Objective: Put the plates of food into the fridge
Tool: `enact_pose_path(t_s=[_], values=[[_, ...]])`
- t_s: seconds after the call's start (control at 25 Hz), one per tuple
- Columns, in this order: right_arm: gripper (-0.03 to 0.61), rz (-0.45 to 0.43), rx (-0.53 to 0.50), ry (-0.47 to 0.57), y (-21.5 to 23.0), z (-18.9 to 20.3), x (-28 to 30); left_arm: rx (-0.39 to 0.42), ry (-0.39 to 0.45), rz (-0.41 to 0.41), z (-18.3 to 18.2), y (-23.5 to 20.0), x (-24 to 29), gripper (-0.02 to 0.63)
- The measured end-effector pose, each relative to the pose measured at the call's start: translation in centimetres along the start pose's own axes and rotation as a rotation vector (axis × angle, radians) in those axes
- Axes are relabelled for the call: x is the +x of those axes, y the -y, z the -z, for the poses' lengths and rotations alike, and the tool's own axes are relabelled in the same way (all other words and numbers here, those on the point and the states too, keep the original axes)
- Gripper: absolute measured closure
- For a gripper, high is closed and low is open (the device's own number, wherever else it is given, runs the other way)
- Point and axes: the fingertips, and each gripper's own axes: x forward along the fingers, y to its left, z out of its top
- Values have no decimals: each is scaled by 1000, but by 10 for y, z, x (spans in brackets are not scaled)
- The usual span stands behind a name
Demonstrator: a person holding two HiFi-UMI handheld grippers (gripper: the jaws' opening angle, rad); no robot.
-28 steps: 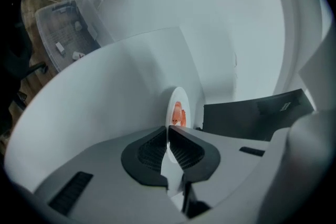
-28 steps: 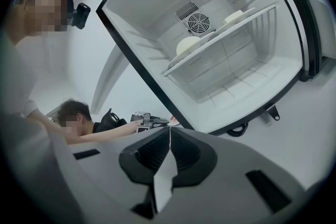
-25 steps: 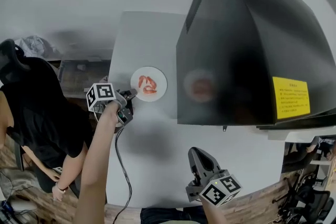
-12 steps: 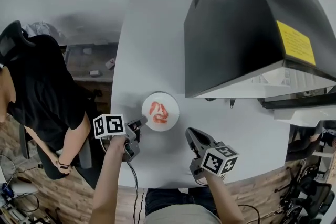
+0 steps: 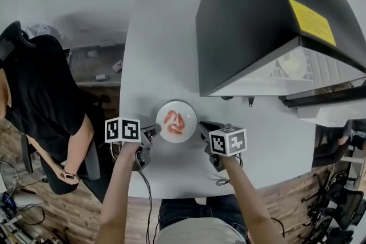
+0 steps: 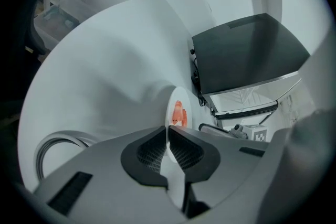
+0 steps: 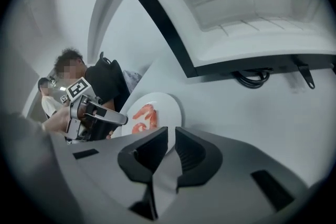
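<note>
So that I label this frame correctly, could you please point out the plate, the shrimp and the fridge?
plate (image 5: 177, 106), head view, on the bare white rim beyond the food.
shrimp (image 5: 174, 122), head view, on the middle of the pile.
fridge (image 5: 251, 14), head view, on its dark outer panel.

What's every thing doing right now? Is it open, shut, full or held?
fridge: open, white inside showing.
plate: carries red food, rim pinched by the left gripper.
left gripper: shut on the plate.
right gripper: jaws slightly apart, at the plate's other edge.
</note>
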Motion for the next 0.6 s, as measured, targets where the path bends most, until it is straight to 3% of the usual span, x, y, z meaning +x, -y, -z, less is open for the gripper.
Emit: enact_pose_path(t_s=[0.12,0.32,0.6], values=[[494,1,-11,-40,5,-3,8,8,-18,-21,2,-4,3,595],[483,-48,38,-93,8,-1,20,5,-38,-44,6,-10,6,595],[485,-139,192,-97,9,-3,25,-27,-47,-36,13,-13,13,594]])
